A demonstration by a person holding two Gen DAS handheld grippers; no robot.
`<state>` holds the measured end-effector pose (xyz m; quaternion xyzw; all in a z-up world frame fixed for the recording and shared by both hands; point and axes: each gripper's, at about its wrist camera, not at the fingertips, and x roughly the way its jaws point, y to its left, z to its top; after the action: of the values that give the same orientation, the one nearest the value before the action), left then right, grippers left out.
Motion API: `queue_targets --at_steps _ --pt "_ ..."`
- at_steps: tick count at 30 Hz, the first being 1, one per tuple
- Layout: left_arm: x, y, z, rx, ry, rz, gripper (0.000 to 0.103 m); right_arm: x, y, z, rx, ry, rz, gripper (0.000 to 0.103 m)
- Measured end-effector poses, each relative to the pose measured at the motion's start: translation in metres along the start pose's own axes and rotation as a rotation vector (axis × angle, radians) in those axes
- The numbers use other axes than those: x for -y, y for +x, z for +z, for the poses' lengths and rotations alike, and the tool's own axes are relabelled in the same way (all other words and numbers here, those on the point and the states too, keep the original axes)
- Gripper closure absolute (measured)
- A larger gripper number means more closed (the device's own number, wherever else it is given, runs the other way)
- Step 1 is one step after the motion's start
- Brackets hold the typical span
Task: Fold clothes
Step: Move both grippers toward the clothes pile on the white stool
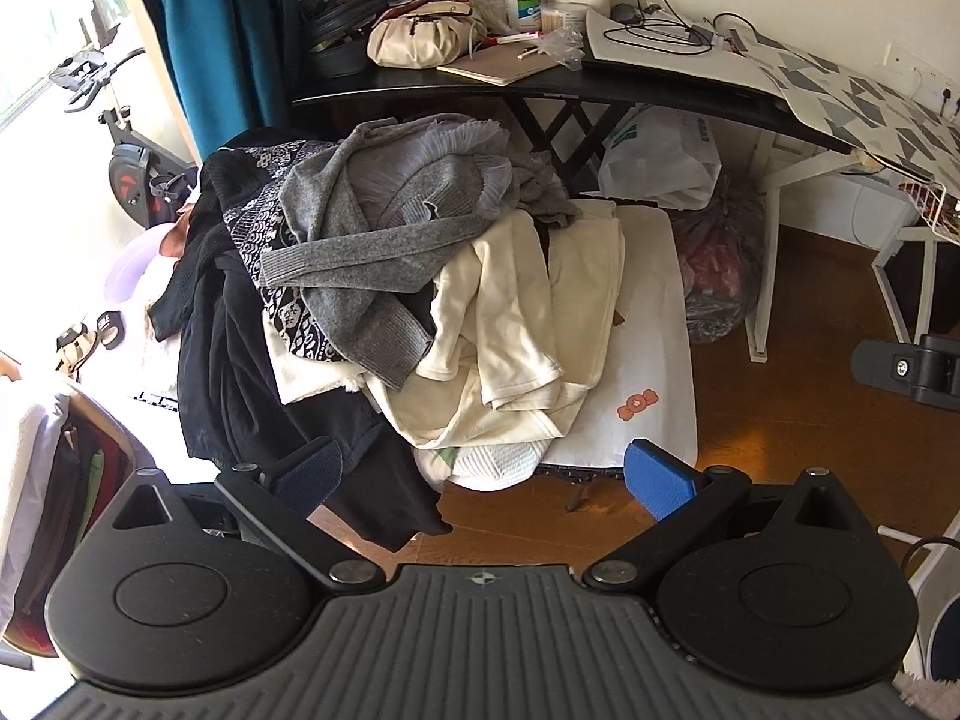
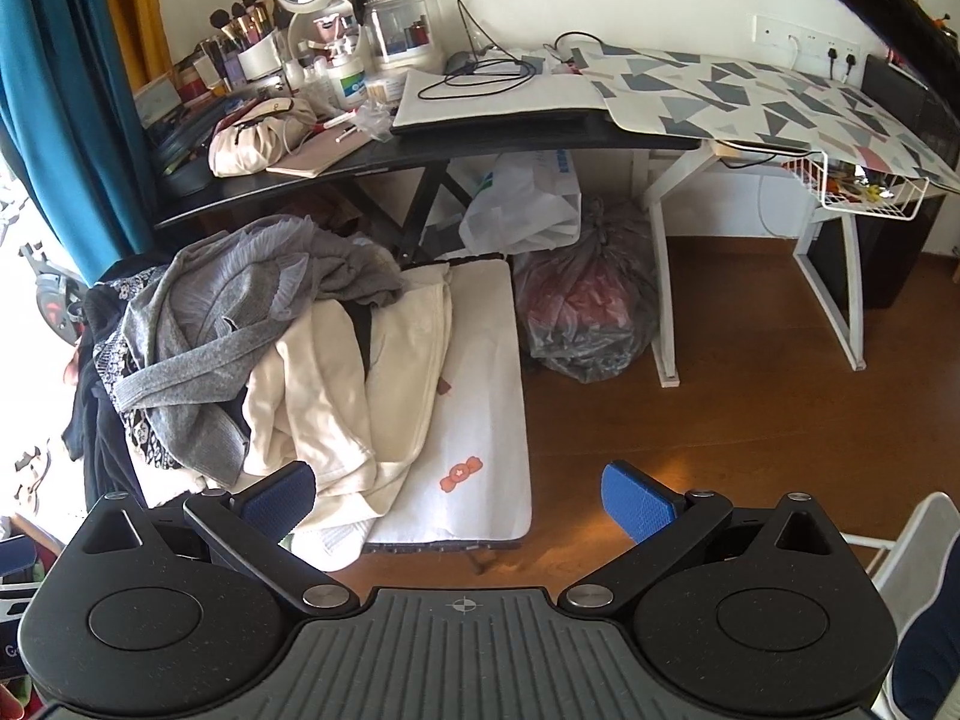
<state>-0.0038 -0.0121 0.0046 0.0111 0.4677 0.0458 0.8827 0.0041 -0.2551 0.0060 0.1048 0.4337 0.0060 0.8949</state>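
A pile of clothes lies on a low bed with a white cover (image 1: 660, 312) (image 2: 486, 396). On top is a grey knit sweater (image 1: 372, 240) (image 2: 198, 336). Beside it lies a cream garment (image 1: 510, 324) (image 2: 336, 396). Black clothes (image 1: 228, 360) (image 2: 96, 420) hang off the left side. My left gripper (image 1: 486, 474) is open and empty, above the pile's near edge. My right gripper (image 2: 459, 501) is open and empty, above the bed's near right corner. Part of the right gripper shows at the right edge of the left wrist view (image 1: 912, 366).
A black desk (image 1: 540, 90) (image 2: 372, 162) crowded with cosmetics stands behind the bed. A white table (image 2: 840, 240) with a patterned cloth (image 2: 780, 102) is at the right. Plastic bags (image 1: 720, 264) (image 2: 576, 306) sit on the wooden floor (image 2: 720, 420). A teal curtain (image 1: 210, 30) hangs at the left.
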Motion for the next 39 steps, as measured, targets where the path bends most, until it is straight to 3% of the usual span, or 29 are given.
queue_targets --at_steps 7,11,20,26,29,39 --pt "-0.036 -0.01 -0.004 0.062 -0.204 0.089 0.001 -0.012 -0.002 0.005 0.025 -0.071 0.07 0.001" --pt "-0.048 -0.012 -0.006 0.073 -0.26 0.109 0.001 -0.019 0.001 0.007 0.022 -0.095 0.128 0.001" --pt "-0.05 -0.02 -0.008 0.082 -0.296 0.139 0.001 -0.034 0.008 0.008 0.009 -0.175 0.154 0.001" --pt "-0.054 -0.019 -0.011 0.068 -0.347 0.043 0.001 -0.029 -0.004 0.011 0.096 -0.198 0.145 0.001" --pt "-0.051 -0.018 -0.01 0.071 -0.358 0.037 0.001 -0.023 -0.003 0.014 0.103 -0.199 0.148 0.001" --pt "-0.021 -0.013 0.0 0.066 -0.267 0.053 0.001 -0.005 0.0 0.016 0.103 -0.179 0.17 0.001"
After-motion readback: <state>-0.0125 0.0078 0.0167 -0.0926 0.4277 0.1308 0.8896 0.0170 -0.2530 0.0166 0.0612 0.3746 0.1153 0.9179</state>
